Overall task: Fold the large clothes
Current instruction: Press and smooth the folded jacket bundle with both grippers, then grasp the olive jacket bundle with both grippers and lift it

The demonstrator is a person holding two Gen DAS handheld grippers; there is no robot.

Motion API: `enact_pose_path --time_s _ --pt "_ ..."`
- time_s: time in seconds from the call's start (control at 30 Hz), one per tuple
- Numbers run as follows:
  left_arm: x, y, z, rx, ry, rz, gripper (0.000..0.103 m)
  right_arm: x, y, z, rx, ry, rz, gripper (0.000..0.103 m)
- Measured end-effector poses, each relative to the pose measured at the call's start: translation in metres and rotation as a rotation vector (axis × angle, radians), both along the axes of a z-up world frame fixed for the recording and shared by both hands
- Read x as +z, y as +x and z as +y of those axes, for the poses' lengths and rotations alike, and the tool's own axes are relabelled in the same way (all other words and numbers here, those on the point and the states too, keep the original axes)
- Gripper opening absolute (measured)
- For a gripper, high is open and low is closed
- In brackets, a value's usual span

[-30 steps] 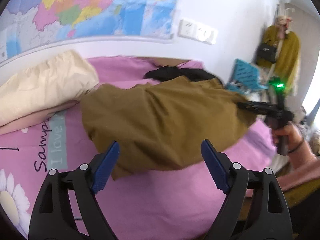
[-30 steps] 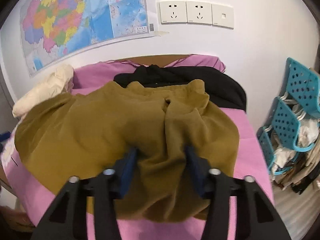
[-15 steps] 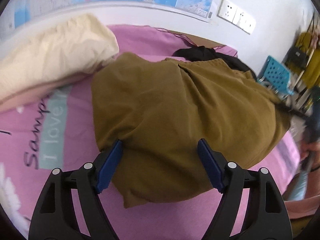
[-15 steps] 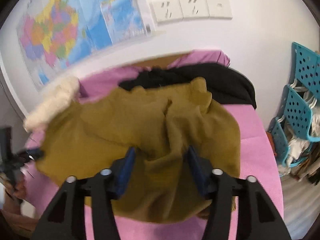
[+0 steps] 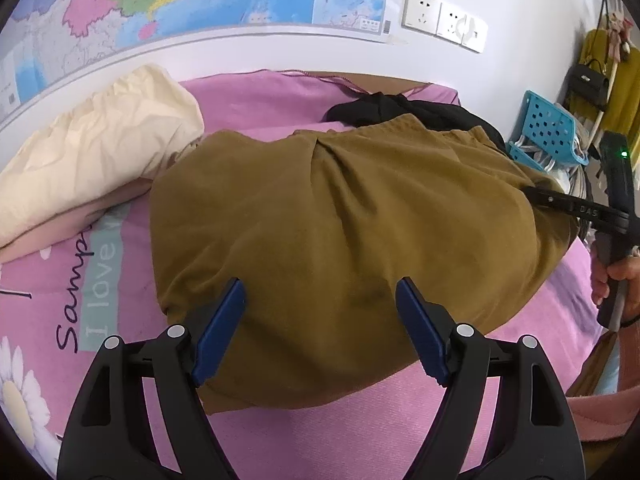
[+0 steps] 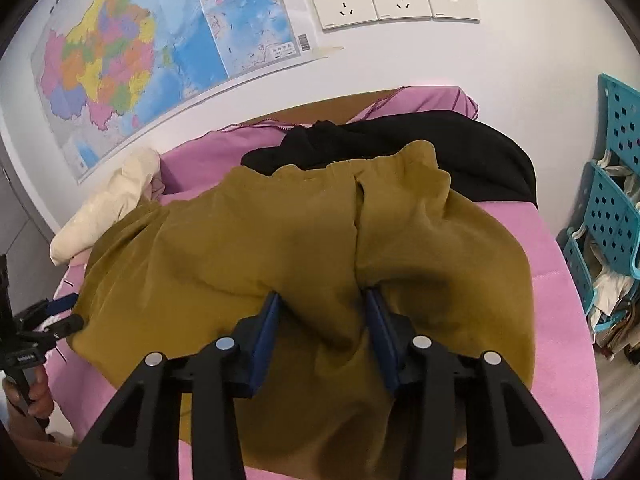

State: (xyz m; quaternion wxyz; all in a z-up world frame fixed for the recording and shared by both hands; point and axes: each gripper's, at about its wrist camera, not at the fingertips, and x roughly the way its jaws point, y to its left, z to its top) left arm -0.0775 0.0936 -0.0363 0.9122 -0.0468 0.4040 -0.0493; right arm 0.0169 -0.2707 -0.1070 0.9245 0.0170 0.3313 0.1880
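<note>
my right gripper (image 6: 322, 320) pinches a ridge of the olive garment (image 5: 340, 232), its jaws just closing. my left gripper (image 5: 320, 328) gapes empty over its near edge. it lies bunched on the bed (image 5: 360, 428); i judge folding barely begun.

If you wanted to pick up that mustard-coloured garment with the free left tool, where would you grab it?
Probably the near left corner of the garment, coming in low from the near side of the bed. There the cloth ends in a loose edge lying flat on the pink sheet, thin enough for the left gripper, whose jaws stand wide. The right gripper already bunches the other end.
</note>
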Motion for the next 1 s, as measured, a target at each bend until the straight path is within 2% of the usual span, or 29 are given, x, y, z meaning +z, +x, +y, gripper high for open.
enact_pose_path --time_s 0.03,0.13,0.2,0.27,0.3,0.4,0.53,0.7,0.83,1.0 --pt "0.000 -0.001 0.000 0.000 -0.003 0.002 0.077 0.002 -0.002 -0.001 0.001 0.012 0.004 0.049" --pt "0.002 -0.003 0.001 0.004 -0.003 0.002 0.077 0.012 -0.019 -0.016 0.017 0.141 0.033 0.066" --pt "0.002 -0.004 0.002 0.012 -0.004 0.003 0.077 0.020 -0.037 -0.027 0.034 0.196 0.030 0.068" --pt "0.002 -0.005 0.002 0.013 -0.003 0.003 0.077 0.022 -0.049 -0.037 0.061 0.260 0.051 0.075" --pt "0.002 -0.006 0.003 0.015 -0.006 0.005 0.077 0.020 -0.058 -0.044 0.089 0.319 0.087 0.078" --pt "0.002 -0.009 0.007 0.020 -0.024 0.011 0.079 0.005 -0.072 -0.057 0.110 0.400 0.188 0.083" --pt "0.002 -0.020 0.017 0.022 -0.100 0.011 0.079 -0.020 -0.078 -0.062 0.092 0.458 0.271 0.086" --pt "0.004 -0.034 0.021 -0.001 -0.151 0.008 0.079 -0.041 -0.057 -0.048 0.105 0.541 0.340 0.087" --pt "0.004 -0.044 0.021 -0.028 -0.208 0.015 0.079 -0.048 -0.037 -0.033 0.088 0.576 0.345 0.087" --pt "-0.009 -0.051 0.014 -0.098 -0.312 0.076 0.081 -0.048 -0.016 -0.016 0.073 0.646 0.344 0.088"
